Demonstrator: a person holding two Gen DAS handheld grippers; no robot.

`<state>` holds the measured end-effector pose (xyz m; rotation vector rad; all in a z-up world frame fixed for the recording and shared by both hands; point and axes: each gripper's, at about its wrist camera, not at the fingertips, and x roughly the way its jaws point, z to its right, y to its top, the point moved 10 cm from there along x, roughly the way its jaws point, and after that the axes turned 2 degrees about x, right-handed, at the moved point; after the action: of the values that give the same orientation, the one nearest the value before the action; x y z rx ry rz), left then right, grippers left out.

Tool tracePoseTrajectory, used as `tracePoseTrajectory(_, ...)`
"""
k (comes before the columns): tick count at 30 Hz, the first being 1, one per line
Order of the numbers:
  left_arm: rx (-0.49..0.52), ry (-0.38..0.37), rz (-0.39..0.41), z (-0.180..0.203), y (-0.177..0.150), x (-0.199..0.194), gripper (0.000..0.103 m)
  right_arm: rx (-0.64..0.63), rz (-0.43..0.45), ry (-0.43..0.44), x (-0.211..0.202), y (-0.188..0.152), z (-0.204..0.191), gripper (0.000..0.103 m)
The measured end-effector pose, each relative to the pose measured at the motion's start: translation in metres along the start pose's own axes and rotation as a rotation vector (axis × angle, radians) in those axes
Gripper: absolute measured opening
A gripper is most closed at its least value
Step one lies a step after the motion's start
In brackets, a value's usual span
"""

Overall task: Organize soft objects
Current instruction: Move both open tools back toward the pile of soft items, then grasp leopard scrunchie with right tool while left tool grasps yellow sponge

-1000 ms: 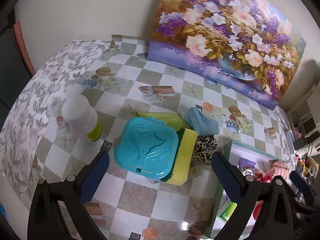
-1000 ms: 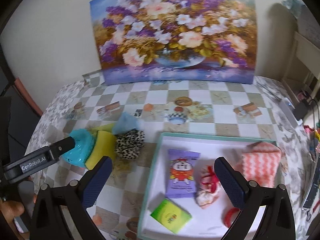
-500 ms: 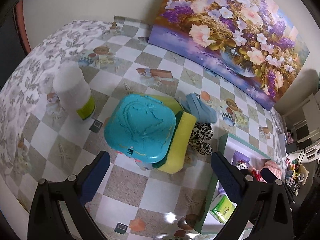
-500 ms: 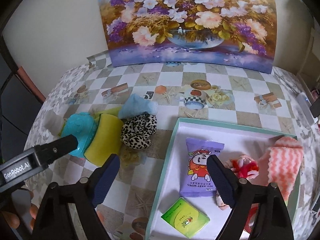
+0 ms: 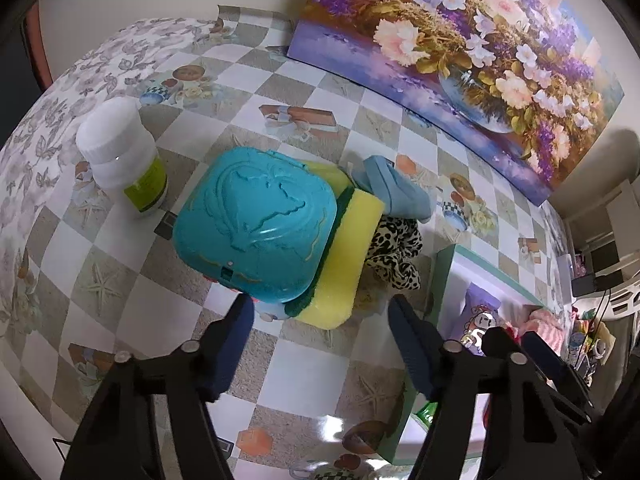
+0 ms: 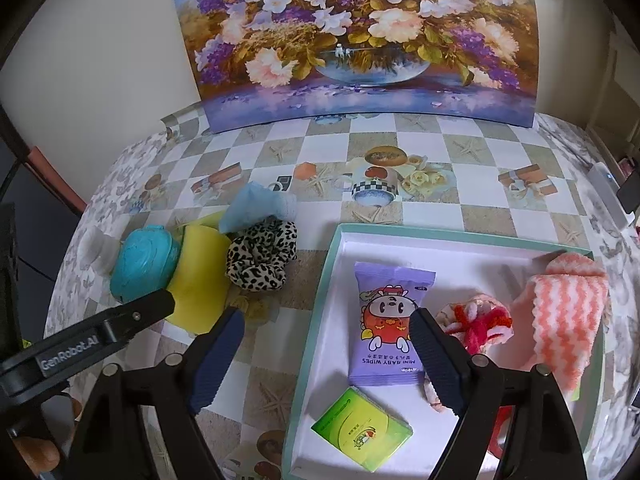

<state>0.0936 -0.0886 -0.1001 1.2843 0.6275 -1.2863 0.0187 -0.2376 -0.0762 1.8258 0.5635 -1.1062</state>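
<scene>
The yellow sponge [image 5: 344, 256] lies left of the tray [image 6: 316, 320], half under a teal box [image 5: 256, 220], with a leopard scrunchie [image 6: 260, 256] beside it. The left gripper [image 5: 320, 336] is closing around the sponge's near end, empty; the right gripper [image 6: 326, 356] hangs wide, empty, over the tray's edge.

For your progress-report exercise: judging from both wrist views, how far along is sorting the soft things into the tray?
Done: the striped cloth and wipes pack lie in the tray. In hand: nothing; the left gripper is closing near the yellow sponge. Left: sponge, leopard scrunchie, blue cloth.
</scene>
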Motion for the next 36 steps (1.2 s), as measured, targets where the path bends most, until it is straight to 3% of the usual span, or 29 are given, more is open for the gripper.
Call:
tracePoseTrajectory(4,-0.001,0.011,-0.006,0.000,-0.002,0.003,0.061,0.006,-0.003,0.011,-0.001,-0.002,0.000,0.087)
tracePoseTrajectory(8,-0.004,0.013,-0.013,0.003,-0.005,0.006,0.061,0.004,-0.007,0.022,-0.001,-0.003,-0.001,0.087)
tracePoseTrajectory(19,-0.111,-0.005,0.012,-0.007,-0.002,0.005,0.052,-0.004,-0.006,0.042,-0.001,-0.003,-0.004,0.087)
tracePoseTrajectory(31,-0.189,-0.082,-0.054,-0.005,-0.014,0.024,0.040,-0.006,-0.014,0.043,0.001,-0.006,-0.004,0.087)
tracePoseTrajectory(36,-0.207,-0.105,0.002,-0.004,-0.005,0.009,0.040,-0.008,-0.016,0.040,0.001,-0.006,-0.003,0.087)
